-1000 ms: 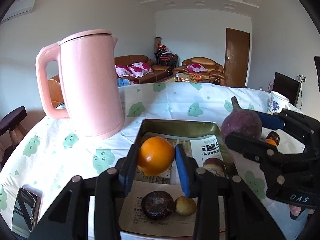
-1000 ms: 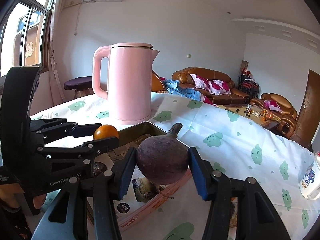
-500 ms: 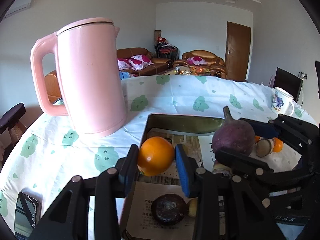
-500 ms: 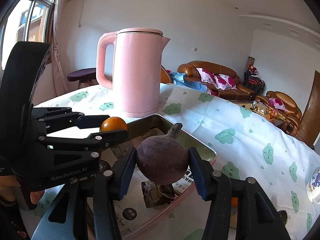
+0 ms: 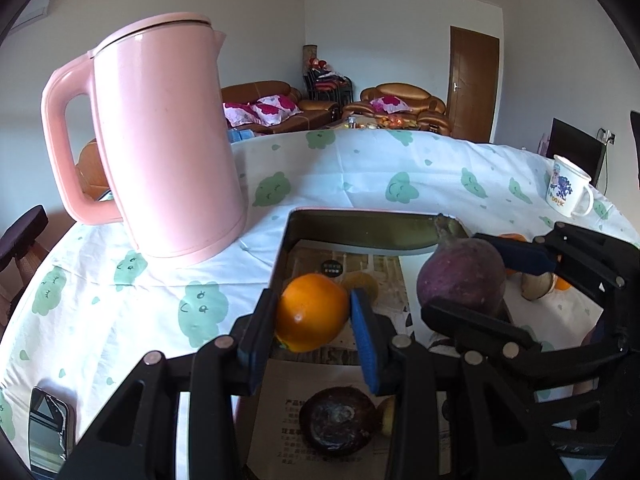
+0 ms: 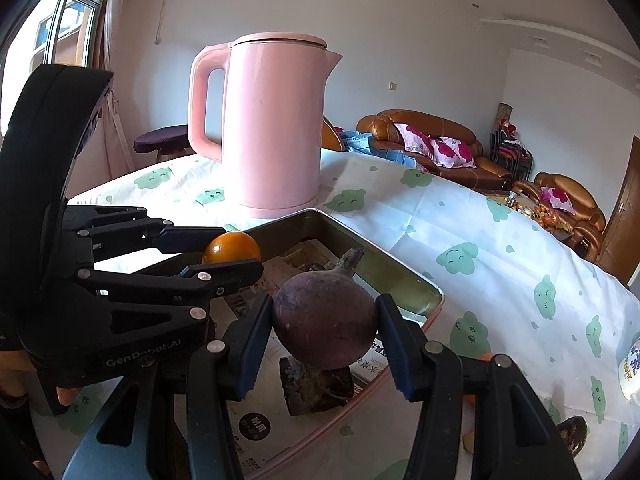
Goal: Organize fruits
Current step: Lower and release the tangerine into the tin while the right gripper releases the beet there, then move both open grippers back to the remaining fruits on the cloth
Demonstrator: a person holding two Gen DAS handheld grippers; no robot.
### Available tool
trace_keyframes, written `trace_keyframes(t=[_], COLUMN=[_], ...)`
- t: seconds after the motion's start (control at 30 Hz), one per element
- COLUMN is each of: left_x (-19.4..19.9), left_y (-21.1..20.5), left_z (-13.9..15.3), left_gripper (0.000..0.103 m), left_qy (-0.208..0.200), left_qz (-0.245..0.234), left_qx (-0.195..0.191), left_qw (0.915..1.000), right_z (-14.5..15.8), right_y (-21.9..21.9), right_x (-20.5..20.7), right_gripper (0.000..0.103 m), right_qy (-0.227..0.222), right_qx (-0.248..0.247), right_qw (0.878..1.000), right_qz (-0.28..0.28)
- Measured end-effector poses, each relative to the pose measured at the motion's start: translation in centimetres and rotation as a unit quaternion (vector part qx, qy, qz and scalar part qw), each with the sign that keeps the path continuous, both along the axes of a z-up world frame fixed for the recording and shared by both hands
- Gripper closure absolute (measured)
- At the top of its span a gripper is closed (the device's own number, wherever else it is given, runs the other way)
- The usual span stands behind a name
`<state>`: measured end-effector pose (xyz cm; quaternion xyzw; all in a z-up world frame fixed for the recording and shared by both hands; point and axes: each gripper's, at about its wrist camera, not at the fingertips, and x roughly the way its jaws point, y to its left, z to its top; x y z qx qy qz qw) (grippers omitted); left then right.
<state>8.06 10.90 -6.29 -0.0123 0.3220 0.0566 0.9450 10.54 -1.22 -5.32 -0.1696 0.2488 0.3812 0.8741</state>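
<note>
Two fruits held over the tray, ready to set down.

Our left gripper has its jaws clenched on an orange; our right gripper grasps a purple fruit with a stem. Both hang just above the paper-lined tray on the table, beside a pink kettle. To do this well, we judge each fruit should go down on a bare patch of paper, clear of the dark fruit already in the tray, and touch before the jaws release so it cannot roll. We should also keep the two grippers apart. Readable writing: "GenRobot.AI" on the left gripper's body; the paper's print is too small to read.
</note>
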Motion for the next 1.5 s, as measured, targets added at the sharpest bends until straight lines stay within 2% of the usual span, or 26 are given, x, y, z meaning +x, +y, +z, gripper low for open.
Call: trace_keyframes(t=[0.57, 0.8, 0.83, 0.9, 0.97, 1.23, 1.5], left_x=[0.2, -0.5, -0.7, -1.1, -1.6, -2.5, -0.9], left_y=[0.0, 0.0, 0.0, -0.1, -0.2, -4.3, -10.2], left_z=[-0.1, 0.2, 0.3, 0.7, 1.2, 3.4, 2.7], left_gripper=[0.063, 0.060, 0.056, 0.040, 0.033, 0.028, 0.027], left_qy=[0.003, -0.008, -0.011, -0.021, -0.032, -0.069, -0.054], left_qz=[0.001, 0.006, 0.010, 0.021, 0.022, -0.012, -0.064], left_qx=[0.004, 0.000, 0.004, 0.016, 0.012, 0.014, 0.031], left_qw=[1.0000, 0.9999, 0.9999, 0.9994, 0.9991, 0.9974, 0.9960], right_z=[-0.2, 0.0, 0.0, 0.2, 0.4, 1.8, 2.0], right_y=[0.0, -0.3, -0.5, -0.9, -1.5, -6.7, -15.7], right_x=[0.1, 0.0, -0.1, -0.4, -0.6, -0.9, 1.5], right_gripper=[0.048, 0.041, 0.041, 0.041, 0.041, 0.041, 0.041], right_qy=[0.002, -0.007, -0.008, -0.010, -0.015, -0.040, -0.039], right_qx=[0.001, 0.012, 0.014, 0.018, 0.021, 0.033, 0.048], right_qw=[1.000, 1.000, 1.000, 1.000, 1.000, 0.997, 0.984], right_qz=[0.004, -0.002, -0.003, -0.006, -0.012, -0.053, -0.166])
